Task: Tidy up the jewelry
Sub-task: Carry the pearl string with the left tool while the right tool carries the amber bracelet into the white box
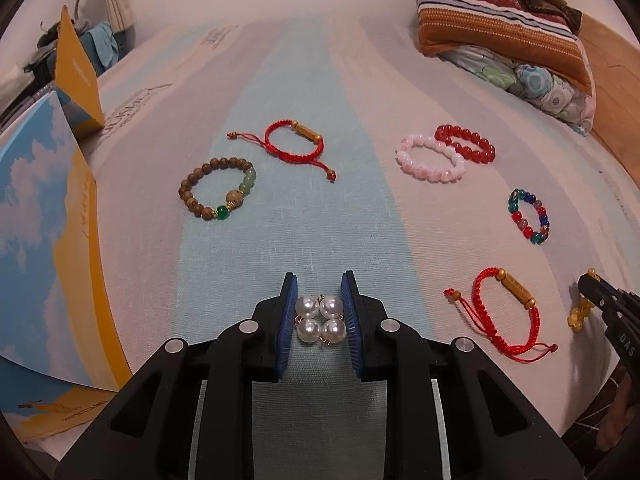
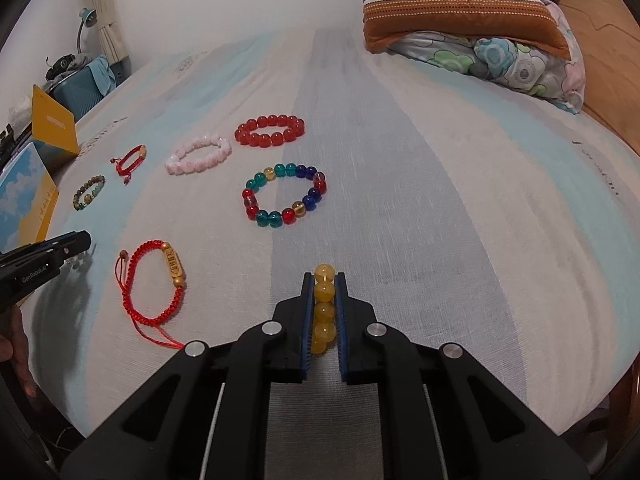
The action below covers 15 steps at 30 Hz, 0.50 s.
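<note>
My left gripper [image 1: 319, 312] is shut on a white pearl bracelet [image 1: 320, 320], bunched between its blue pads low over the striped bed sheet [image 1: 280, 208]. My right gripper [image 2: 324, 304] is shut on a yellow bead bracelet [image 2: 324, 308], squeezed into a line; it also shows in the left wrist view [image 1: 580, 312]. Lying flat on the sheet are a brown wooden bead bracelet [image 1: 218, 188], a red cord bracelet [image 1: 296, 142], a pink bead bracelet [image 1: 430, 158], a red bead bracelet [image 1: 466, 142], a multicoloured glass bead bracelet [image 2: 284, 196] and a second red cord bracelet [image 2: 154, 284].
A blue-and-yellow box [image 1: 44, 248] and its raised yellow lid [image 1: 76, 72] stand at the bed's left edge. Striped and floral pillows [image 2: 472, 28] lie at the far right by a wooden headboard [image 2: 600, 40]. The left gripper's tip [image 2: 52, 256] shows at the left.
</note>
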Tool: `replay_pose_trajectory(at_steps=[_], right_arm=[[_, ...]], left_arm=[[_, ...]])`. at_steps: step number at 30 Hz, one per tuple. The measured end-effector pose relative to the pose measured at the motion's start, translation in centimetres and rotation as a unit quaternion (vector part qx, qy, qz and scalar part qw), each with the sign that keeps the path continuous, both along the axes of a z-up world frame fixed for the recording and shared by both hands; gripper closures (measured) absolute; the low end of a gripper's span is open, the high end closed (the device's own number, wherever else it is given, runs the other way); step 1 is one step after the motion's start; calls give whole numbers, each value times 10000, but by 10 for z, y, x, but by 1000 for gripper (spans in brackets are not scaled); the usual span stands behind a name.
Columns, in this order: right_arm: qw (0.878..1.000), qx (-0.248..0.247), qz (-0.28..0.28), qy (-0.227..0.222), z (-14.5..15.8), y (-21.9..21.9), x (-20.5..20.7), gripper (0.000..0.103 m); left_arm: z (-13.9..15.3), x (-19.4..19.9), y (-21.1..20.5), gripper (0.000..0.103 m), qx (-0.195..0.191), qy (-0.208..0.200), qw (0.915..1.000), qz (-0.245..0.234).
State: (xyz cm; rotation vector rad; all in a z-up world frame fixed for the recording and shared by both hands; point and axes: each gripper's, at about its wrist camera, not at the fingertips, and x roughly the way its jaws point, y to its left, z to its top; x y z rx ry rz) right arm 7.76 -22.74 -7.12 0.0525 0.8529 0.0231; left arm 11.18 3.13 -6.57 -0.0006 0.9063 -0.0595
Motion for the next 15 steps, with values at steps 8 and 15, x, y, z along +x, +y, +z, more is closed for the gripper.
replay_pose_trajectory(at_steps=[8,15], right_arm=[[9999,113,61,-63,11,2,-3,94],[9996,196,86,-185,28,4,-2,94]], left_arm=[[20,-7,1,80,-87,-134,9999,-25],[36,-11,0,80,-141,-146,9998,-54]])
